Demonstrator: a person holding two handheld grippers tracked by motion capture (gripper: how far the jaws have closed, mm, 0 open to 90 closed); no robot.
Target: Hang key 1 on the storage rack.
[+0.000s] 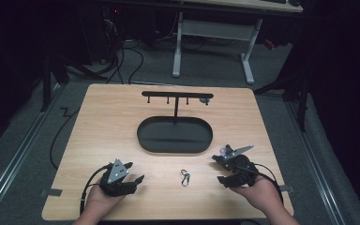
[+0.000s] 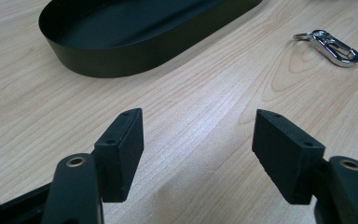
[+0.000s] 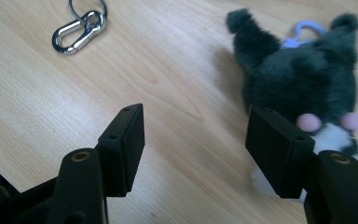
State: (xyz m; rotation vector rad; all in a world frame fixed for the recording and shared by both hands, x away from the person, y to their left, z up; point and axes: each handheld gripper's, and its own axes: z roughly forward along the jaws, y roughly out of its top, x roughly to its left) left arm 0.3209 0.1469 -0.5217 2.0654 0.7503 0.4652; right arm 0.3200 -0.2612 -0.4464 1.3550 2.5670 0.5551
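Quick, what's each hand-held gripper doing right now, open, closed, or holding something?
Left hand-held gripper: open, holding nothing, above bare table.
Right hand-held gripper: open, holding nothing; the plush toy lies beside one jaw.

table [image 2: 205,116]: pale matt woodgrain | oval tray [image 2: 121,56]: matt black | carabiner [image 2: 334,46]: polished metal | cat keychain [image 3: 303,79]: fuzzy plush

The left gripper [image 1: 130,174] sits near-left, jaws spread wide. The right gripper [image 1: 223,169] sits near-right, jaws likewise apart. Each is held by a hand.
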